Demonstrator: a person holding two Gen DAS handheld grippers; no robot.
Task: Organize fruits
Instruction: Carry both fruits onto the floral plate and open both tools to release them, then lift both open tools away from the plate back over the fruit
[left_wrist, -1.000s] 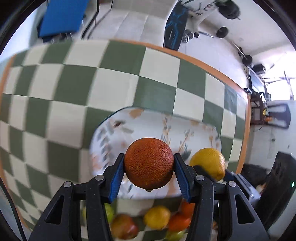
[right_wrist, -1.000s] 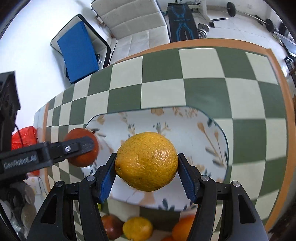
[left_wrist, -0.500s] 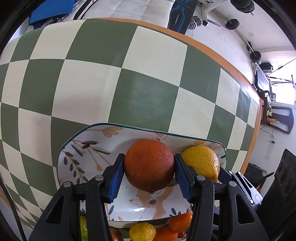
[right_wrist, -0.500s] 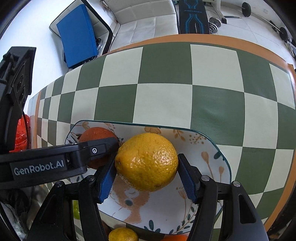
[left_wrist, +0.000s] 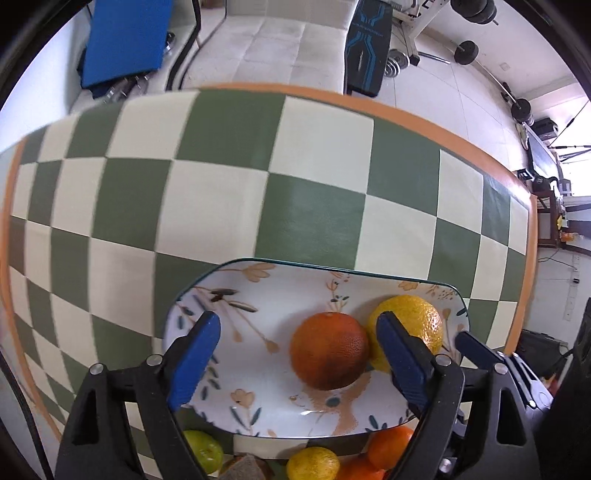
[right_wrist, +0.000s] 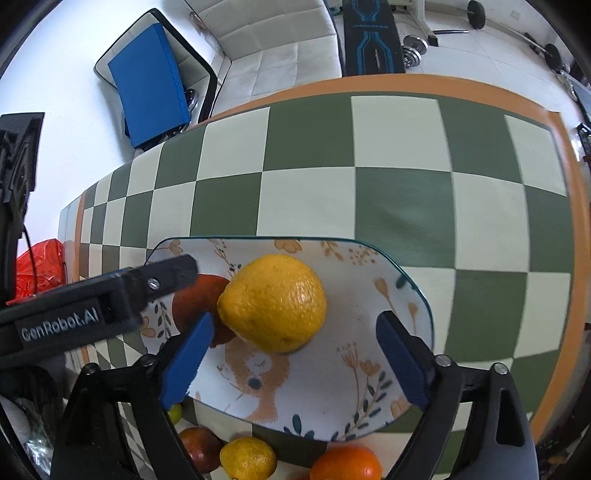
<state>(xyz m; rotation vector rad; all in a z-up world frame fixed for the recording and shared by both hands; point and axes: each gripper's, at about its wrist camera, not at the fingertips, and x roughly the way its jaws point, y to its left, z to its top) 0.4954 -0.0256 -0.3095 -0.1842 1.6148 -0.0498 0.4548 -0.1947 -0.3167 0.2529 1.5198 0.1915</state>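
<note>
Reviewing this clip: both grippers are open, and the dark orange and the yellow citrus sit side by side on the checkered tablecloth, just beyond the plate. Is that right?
Not quite. The dark orange and the yellow citrus lie on the floral plate itself, not on the checkered tablecloth; both wrist views show this. The rest holds: they sit side by side, and the left gripper and right gripper are open.

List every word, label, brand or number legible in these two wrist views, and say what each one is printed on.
"GenRobot.AI": white lettering on the side of the left gripper, seen crossing the right wrist view beside the plate.
Blue markings on the black bench beyond the table: lettering too small and blurred to read in either view.
No other text shows on the fruit, plate or tablecloth.
</note>
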